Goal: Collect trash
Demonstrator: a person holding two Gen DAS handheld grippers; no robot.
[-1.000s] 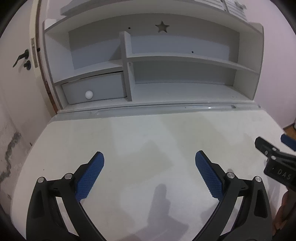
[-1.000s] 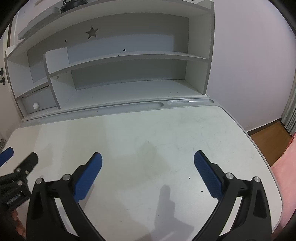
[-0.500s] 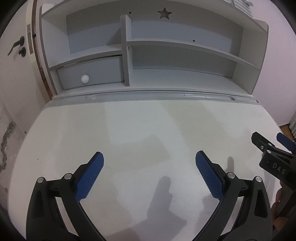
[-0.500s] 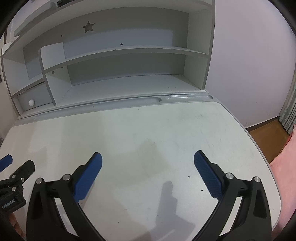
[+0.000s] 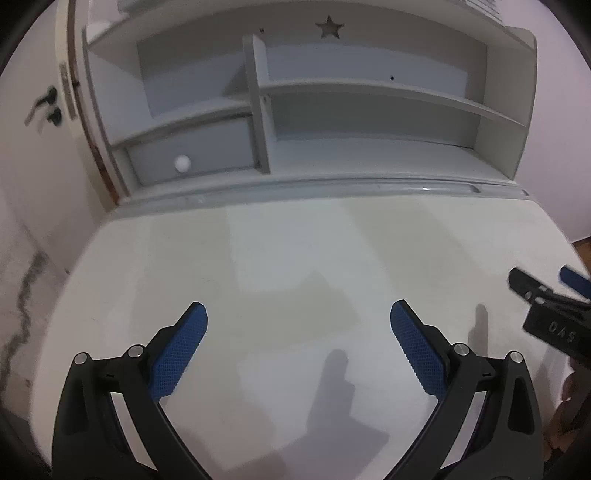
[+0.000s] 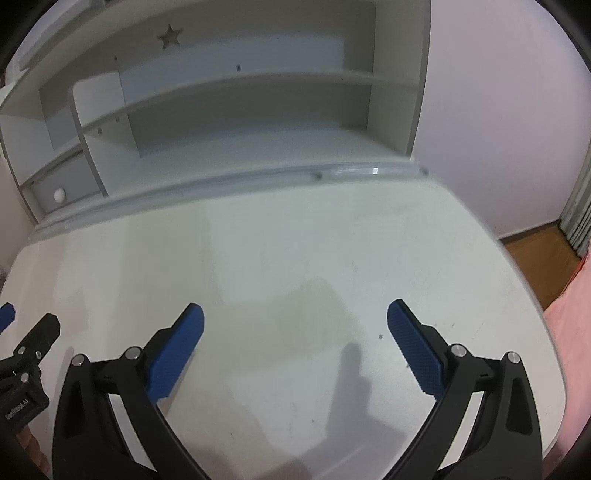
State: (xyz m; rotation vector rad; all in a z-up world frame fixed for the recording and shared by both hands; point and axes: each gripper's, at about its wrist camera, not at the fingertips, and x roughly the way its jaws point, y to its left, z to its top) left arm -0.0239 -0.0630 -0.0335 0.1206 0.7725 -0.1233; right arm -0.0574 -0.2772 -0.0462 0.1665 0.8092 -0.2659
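Note:
My left gripper (image 5: pixel 298 314) is open and empty, held over the white desk top (image 5: pixel 295 251). My right gripper (image 6: pixel 294 314) is open and empty too, over the same desk top (image 6: pixel 314 240). Each gripper shows at the edge of the other's view: the right one at the far right of the left wrist view (image 5: pixel 546 295), the left one at the far left of the right wrist view (image 6: pixel 26 332). No trash shows in either view.
A white hutch with shelves (image 5: pixel 369 88) and a star cut-out (image 5: pixel 329 27) stands at the back of the desk. A small drawer with a round white knob (image 5: pixel 182 161) sits low on its left. A door with a dark handle (image 5: pixel 46 103) is at the left. Wooden floor (image 6: pixel 543 258) shows past the desk's right edge.
Both views have shifted a little against the hutch, and both are now slightly blurred. Both grippers stay open and empty.

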